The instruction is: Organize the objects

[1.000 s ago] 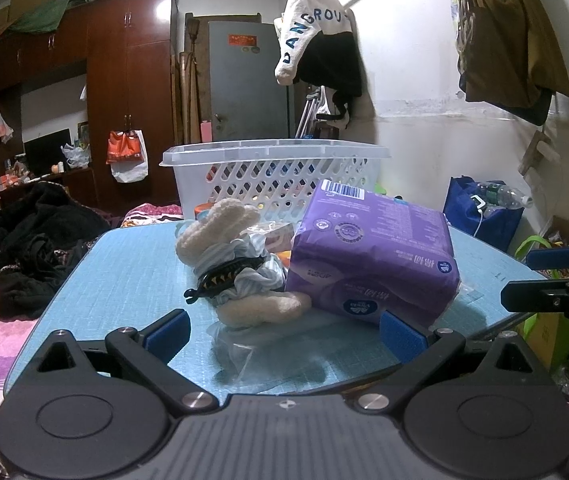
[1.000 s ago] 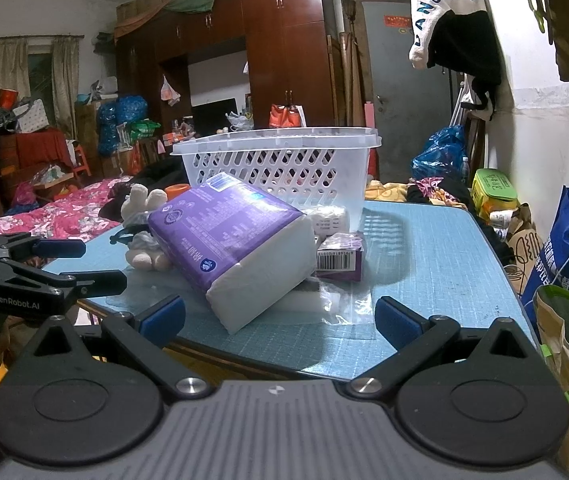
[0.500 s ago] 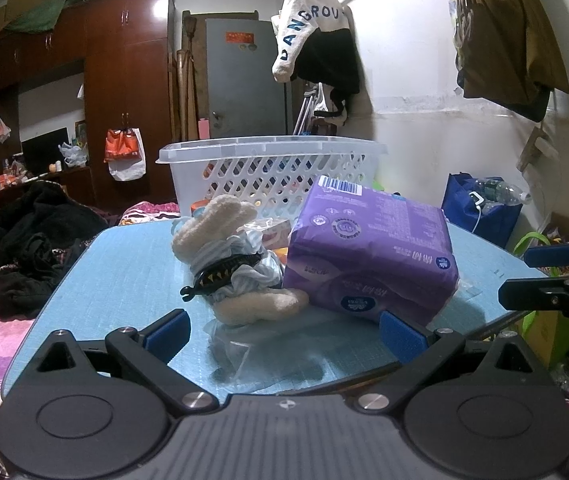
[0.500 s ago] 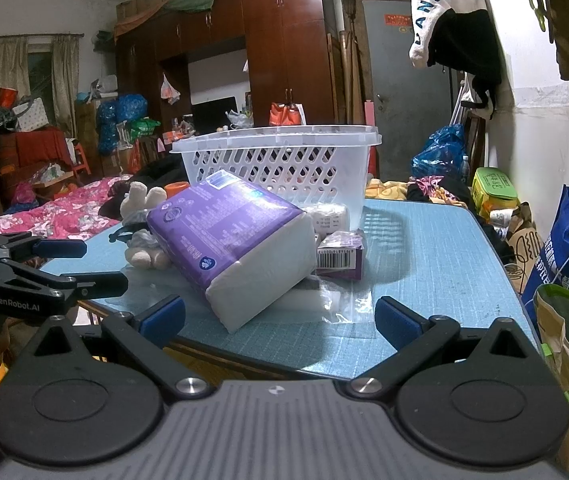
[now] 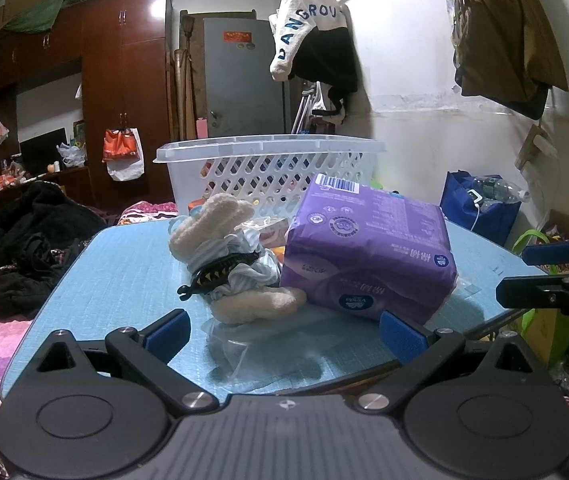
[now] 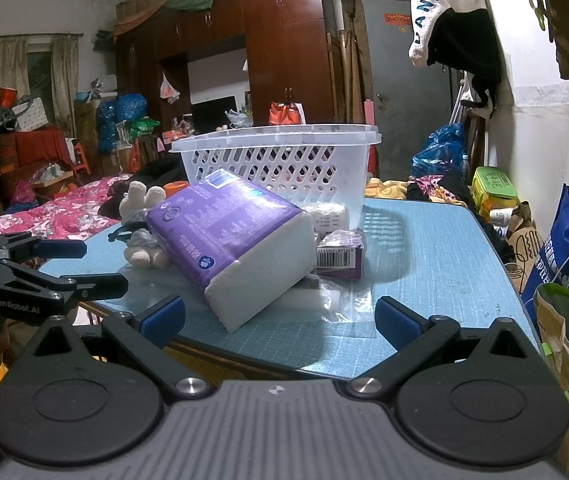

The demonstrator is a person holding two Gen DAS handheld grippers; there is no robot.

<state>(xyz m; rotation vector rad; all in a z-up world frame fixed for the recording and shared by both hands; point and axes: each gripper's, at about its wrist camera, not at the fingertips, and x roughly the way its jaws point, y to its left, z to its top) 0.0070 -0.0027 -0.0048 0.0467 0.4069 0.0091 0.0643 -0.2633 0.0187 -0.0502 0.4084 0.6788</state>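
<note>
Tongs left (image 5: 282, 330) and right (image 6: 278, 318) gape empty before purple tissue pack (image 5: 368, 256).

Tissue pack (image 5: 368, 252) and plush toy (image 5: 228, 256) before basket (image 5: 272, 168)

Left gripper (image 5: 282, 330) slightly closer to plush toy (image 5: 230, 258) & purple pack (image 5: 368, 256).

Glossy purple plastic wraps the tissue pack (image 5: 368, 256); the plush toy (image 5: 228, 264) looks fuzzy cloth; the laundry basket (image 6: 284, 164) is translucent white plastic.
</note>
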